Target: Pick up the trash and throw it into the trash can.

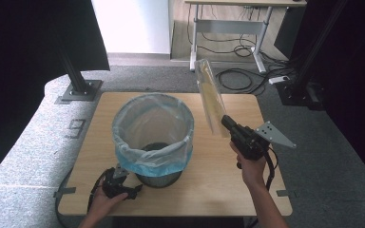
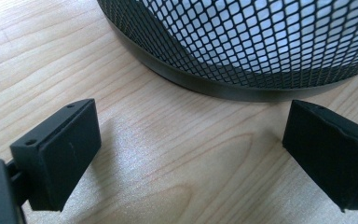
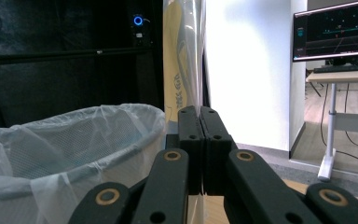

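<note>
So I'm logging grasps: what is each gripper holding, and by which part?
The right gripper pinches a clear plastic packet by its lower end. The left gripper is open, holding nothing.

Packet top (right gripper view) cropped

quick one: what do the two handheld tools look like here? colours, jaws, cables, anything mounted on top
Both are black. The left tool has two blocky rectangular jaws with small screw holes. The right tool has linkage arms with brass-coloured pivot rings, a grey three-cornered plate with holes on top, and a black cable looping below the hand. Forearms are bare, no sleeves.
</note>
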A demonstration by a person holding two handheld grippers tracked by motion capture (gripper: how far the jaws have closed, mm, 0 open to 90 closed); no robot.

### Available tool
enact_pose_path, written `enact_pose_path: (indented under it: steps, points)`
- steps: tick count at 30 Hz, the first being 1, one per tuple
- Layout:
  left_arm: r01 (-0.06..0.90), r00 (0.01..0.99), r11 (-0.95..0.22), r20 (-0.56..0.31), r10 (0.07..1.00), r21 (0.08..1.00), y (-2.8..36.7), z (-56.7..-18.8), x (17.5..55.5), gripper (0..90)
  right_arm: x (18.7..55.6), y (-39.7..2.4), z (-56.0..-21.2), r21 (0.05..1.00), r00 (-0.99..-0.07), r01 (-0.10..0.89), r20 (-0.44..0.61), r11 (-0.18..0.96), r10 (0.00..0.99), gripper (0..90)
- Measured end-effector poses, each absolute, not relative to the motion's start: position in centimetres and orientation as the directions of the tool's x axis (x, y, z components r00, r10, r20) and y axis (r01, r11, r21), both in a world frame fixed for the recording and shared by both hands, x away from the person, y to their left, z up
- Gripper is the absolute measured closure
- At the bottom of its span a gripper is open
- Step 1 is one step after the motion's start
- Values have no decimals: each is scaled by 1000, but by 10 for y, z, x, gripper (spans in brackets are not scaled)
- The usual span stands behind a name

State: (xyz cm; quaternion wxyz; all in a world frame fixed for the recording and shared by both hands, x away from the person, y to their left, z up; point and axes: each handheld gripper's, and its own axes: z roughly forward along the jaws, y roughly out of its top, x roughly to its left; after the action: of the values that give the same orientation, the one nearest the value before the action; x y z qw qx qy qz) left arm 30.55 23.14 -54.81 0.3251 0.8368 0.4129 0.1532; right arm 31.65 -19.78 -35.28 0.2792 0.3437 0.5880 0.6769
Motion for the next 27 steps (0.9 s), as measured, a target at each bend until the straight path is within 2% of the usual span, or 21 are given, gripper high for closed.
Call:
enact_pose_path:
  steps: [27]
  points:
    - [593, 610, -446, -12, 793, 671, 231, -548, 305, 43, 314, -178, -316, 987, -634, -36, 101, -159, 766, 884]
